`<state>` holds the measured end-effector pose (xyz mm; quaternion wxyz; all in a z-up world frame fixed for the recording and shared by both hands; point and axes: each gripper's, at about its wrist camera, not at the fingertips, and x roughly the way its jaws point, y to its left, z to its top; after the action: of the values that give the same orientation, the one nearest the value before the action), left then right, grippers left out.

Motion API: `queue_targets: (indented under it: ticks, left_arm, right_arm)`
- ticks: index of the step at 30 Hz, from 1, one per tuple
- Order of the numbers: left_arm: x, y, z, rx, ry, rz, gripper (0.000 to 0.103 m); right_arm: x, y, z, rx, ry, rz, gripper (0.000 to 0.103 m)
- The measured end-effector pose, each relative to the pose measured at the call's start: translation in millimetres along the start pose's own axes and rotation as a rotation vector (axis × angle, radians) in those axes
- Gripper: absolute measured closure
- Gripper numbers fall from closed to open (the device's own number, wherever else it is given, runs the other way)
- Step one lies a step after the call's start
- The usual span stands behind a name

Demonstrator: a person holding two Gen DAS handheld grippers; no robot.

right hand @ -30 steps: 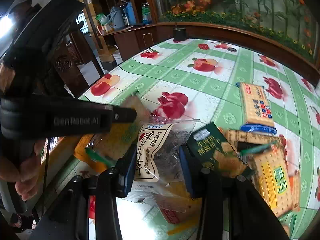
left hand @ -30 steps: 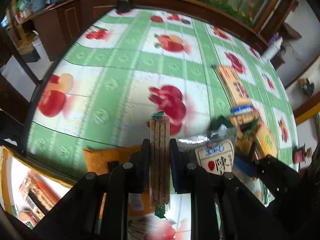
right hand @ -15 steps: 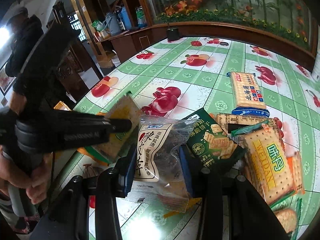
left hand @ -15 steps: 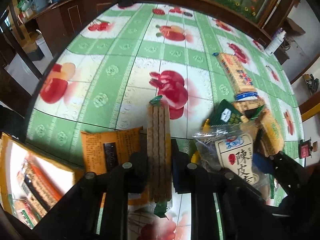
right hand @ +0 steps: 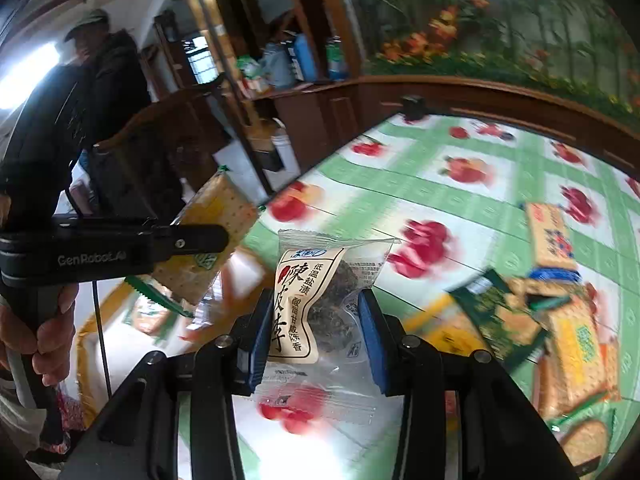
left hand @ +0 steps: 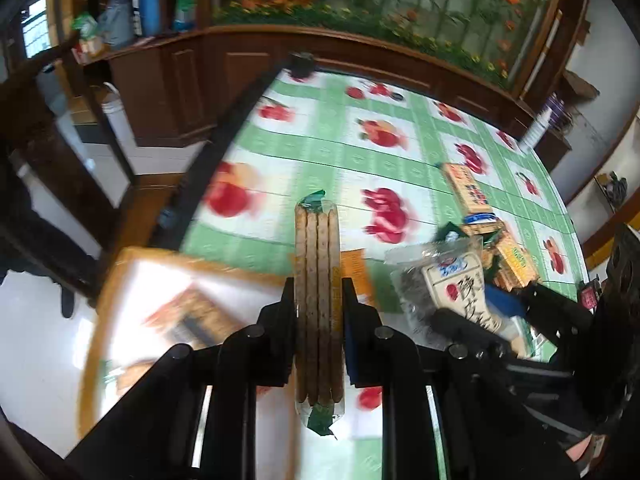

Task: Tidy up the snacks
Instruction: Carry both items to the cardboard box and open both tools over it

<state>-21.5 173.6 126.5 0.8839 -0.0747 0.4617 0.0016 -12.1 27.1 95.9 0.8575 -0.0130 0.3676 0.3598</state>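
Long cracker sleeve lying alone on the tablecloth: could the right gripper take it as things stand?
Probably not yet: the right gripper is shut on the plum packet. The cracker sleeve itself lies uncovered, beyond the snack pile.

Daylight from a window (right hand: 198,60) at the left lights both fisheye views brightly. Glare whitens the box (left hand: 132,276) interior. Motion blur smears the tablecloth (right hand: 500,184) fruit prints; edges bow heavily and darken at the corners.
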Motion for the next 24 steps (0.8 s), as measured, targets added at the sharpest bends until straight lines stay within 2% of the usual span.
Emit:
queue_targets:
  ticks: [7, 11, 14, 20, 24]
  left_arm:
    - [-37.8, 52.9, -32.4, -0.042, -0.035, 0.074, 0.082]
    - [-35.1, 79.0, -53.1, -0.082, -0.030, 0.128, 0.082]
    - [-25.1, 92.4, -69.0, -0.113, -0.008, 0.143, 0.082]
    - [-6.8, 108.6, -89.2, -0.152, 0.002, 0.184, 0.082]
    - [0.7, 113.3, -93.0, -0.162, -0.014, 0.220, 0.081]
  right_arm:
    - [24.1, 47.5, 8.0, -0.061, 0.018, 0.088, 0.062]
    - [48.7, 78.5, 7.3, -0.108, 0.061, 0.143, 0.062]
    - [65.7, 99.0, 2.7, -0.143, 0.097, 0.165, 0.062]
    - [94.7, 121.5, -7.3, -0.198, 0.160, 0.160, 0.062]
    - [101.1, 125.6, -10.7, -0.215, 0.168, 0.122, 0.061]
